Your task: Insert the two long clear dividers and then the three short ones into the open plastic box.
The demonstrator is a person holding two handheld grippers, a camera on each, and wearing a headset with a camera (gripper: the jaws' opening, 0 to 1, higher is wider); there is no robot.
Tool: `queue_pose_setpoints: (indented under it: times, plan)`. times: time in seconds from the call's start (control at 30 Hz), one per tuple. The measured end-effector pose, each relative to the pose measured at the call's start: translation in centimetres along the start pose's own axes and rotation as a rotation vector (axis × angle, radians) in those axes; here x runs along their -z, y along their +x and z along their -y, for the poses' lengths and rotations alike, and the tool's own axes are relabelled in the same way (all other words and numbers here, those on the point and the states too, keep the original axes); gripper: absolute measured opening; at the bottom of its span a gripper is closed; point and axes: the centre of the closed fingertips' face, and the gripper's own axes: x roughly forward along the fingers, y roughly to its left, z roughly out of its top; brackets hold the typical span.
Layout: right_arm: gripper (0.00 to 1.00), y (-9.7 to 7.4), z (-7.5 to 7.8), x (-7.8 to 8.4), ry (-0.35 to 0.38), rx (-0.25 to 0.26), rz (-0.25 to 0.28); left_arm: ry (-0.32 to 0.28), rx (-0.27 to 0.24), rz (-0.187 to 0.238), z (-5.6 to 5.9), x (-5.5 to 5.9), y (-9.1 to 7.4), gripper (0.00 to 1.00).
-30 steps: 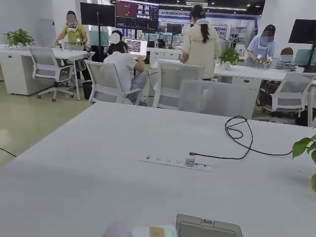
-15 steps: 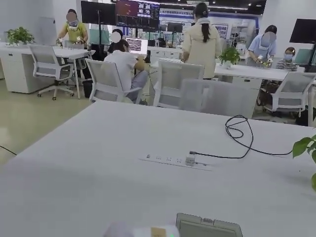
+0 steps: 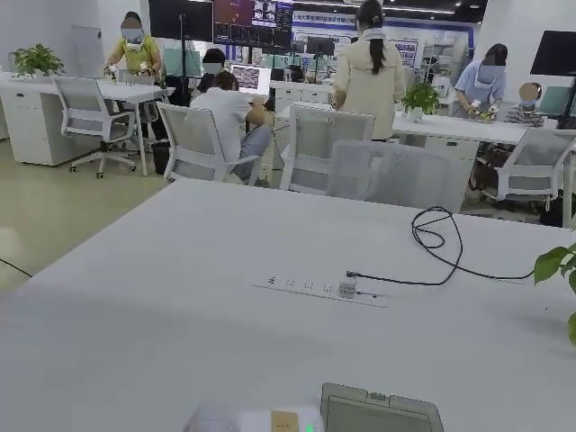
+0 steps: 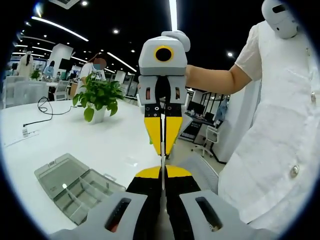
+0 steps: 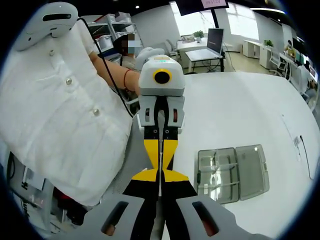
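The open clear plastic box (image 4: 75,185) lies flat on the white table (image 4: 100,140), lid folded out beside the base. It also lies to the right of the jaws in the right gripper view (image 5: 232,172), with thin clear partition lines in its base. Its lid edge (image 3: 382,409) peeks in at the bottom of the head view, beside the top of a gripper (image 3: 252,420). My left gripper (image 4: 162,170) is shut and empty. My right gripper (image 5: 160,175) is shut and empty too. They point tip to tip at each other, the right gripper (image 4: 162,151) facing the left gripper (image 5: 160,162).
A power strip (image 3: 319,291) with a black cable (image 3: 432,243) lies mid-table. A potted plant (image 4: 97,97) stands on the table beyond the box, with its leaves (image 3: 558,265) at the right edge. Office chairs (image 3: 387,175) line the far side, with people working behind.
The head camera has shifted slightly. Nothing on the table has moved.
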Motion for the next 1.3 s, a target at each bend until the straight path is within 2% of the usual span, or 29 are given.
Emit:
queue_pose_setpoints:
  times: [0.27, 0.53, 0.67, 1.03, 1.17, 1.3]
  plan:
    - [0.03, 0.1, 0.0, -0.3, 0.004, 0.005, 0.009, -0.003, -0.011, 0.0, 0.0, 0.1, -0.2, 0.0]
    - [0.03, -1.1, 0.9, 0.0, 0.003, 0.019, 0.023, -0.009, -0.044, 0.002, -0.5, 0.4, -0.6, 0.09]
    - [0.03, -1.4, 1.0, -0.4, 0.005, 0.036, 0.033, -0.013, -0.064, 0.005, -0.8, 0.6, -1.1, 0.13]
    - [0.03, -1.9, 2.2, -1.3, 0.009, 0.089, 0.061, -0.028, -0.145, 0.0, -2.5, 1.4, -2.8, 0.25]
    - [0.03, -2.2, 2.8, -1.5, 0.014, 0.109, 0.07, -0.05, -0.197, -0.001, -3.6, 1.8, -3.8, 0.36]
    - [0.03, -2.3, 3.6, -1.6, 0.019, 0.135, 0.074, -0.054, -0.231, 0.003, -4.3, 2.1, -4.8, 0.42]
